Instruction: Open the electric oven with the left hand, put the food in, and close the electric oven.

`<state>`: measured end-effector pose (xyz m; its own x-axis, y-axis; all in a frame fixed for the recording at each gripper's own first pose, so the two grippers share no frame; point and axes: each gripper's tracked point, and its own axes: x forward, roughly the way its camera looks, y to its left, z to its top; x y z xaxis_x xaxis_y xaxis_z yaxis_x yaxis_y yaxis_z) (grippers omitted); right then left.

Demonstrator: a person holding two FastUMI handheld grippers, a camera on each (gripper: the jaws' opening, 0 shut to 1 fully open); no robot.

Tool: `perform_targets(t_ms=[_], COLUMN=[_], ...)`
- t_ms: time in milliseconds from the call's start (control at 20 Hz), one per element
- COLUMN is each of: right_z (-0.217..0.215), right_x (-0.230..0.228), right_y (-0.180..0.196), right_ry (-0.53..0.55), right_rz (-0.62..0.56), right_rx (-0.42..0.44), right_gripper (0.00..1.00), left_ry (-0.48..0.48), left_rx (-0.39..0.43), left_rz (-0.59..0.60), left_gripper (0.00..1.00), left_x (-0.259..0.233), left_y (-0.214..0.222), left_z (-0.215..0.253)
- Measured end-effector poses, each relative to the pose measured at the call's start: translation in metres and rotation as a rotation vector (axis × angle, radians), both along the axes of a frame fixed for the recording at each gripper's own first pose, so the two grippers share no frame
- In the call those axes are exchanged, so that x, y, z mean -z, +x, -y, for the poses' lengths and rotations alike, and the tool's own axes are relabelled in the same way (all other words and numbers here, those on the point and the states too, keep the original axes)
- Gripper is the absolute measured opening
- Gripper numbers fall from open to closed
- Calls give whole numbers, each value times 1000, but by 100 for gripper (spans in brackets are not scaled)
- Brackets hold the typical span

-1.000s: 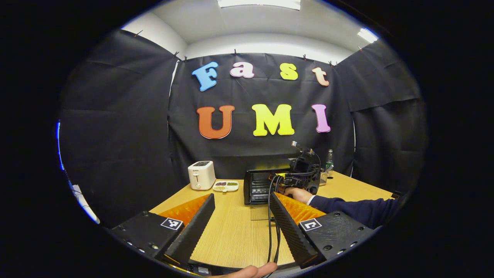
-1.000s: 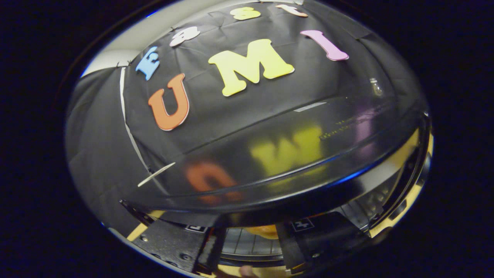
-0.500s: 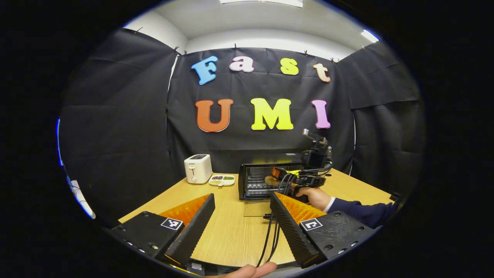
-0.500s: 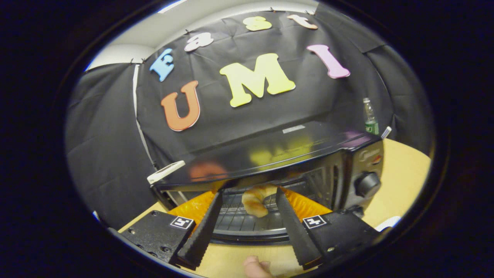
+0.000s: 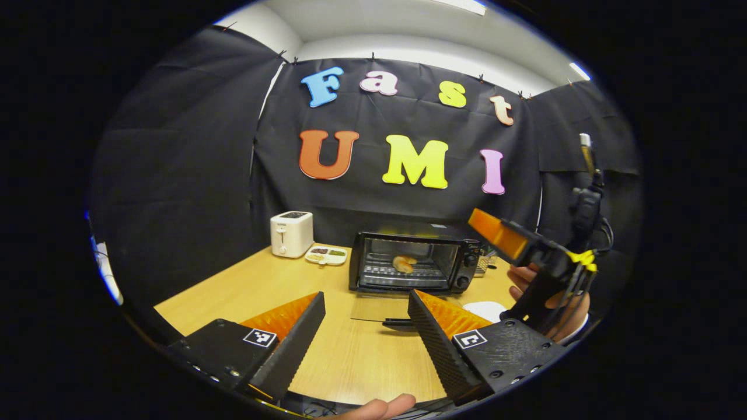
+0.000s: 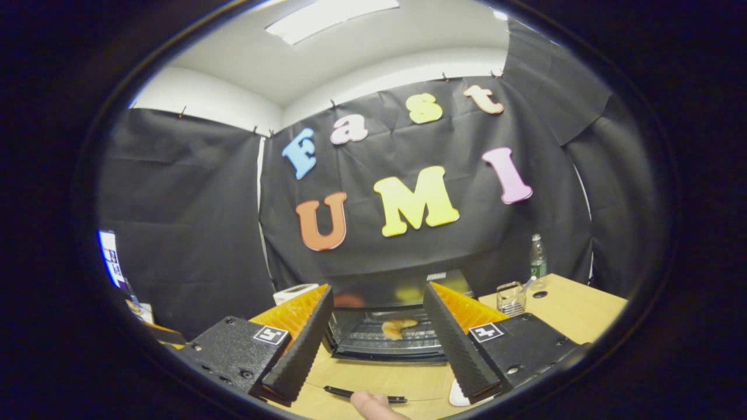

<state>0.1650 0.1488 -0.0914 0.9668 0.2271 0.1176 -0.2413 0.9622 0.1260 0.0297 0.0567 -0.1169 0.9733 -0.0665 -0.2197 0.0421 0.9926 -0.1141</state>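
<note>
The black electric oven stands at the back of the wooden table. Its glass door lies folded down flat. A croissant rests on the rack inside, apart from both grippers. My left gripper hovers open over the table, well in front of the door. Farther right, a hand holds my right gripper raised above the table. In the right gripper view, the right gripper is open with nothing between its fingers, pulled back from the oven and the croissant.
A white toaster and a small divided dish sit left of the oven. A white plate lies in front of the oven's right side. A wire holder and a bottle stand behind it.
My right gripper has come back out of the oven and risen to the right, leaving the croissant on the rack. The left gripper has drawn back a little.
</note>
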Motion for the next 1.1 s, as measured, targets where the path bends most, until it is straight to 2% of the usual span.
perform_targets(t_ms=[50, 150, 200, 300, 450, 500, 550, 700, 950, 1050, 1100], right_z=[13, 43, 55, 81, 94, 108, 125, 157, 187, 194, 198], right_x=[-21, -35, -40, -40, -35, -36, -38, -57, -65, -65, -61], right_y=[-12, -32, -39, -48, -67, -73, -79, -101, -129, -135, -135], right_ry=[2, -25, -46, -53, -59, -85, -111, -142, -156, -155, -150], right_rz=[38, 64, 61, -2, -119, -139, -143, -100, -86, -78, -84], right_rx=[18, 69, 86, 134, 70, 95, 124, 209, 259, 264, 266], right_gripper=[92, 91, 96, 97, 92, 97, 97, 98, 100, 93, 93], left_ry=[-24, -23, -2, 43, 101, 105, 103, 112, 122, 132, 136], left_rx=[13, 5, 5, 25, 66, 83, 103, 143, 146, 147, 151], left_rz=[-7, -34, -54, -86, -132, -141, -154, -209, -303, -314, -323], left_gripper=[94, 94, 94, 94, 94, 95, 94, 94, 95, 95, 95], left_x=[4, 19, 28, 43, 64, 71, 78, 98, 132, 139, 144], left_y=[5, 22, 29, 40, 54, 57, 60, 67, 73, 77, 79], left_z=[3, 3, 5, 17, 38, 48, 59, 81, 95, 101, 103])
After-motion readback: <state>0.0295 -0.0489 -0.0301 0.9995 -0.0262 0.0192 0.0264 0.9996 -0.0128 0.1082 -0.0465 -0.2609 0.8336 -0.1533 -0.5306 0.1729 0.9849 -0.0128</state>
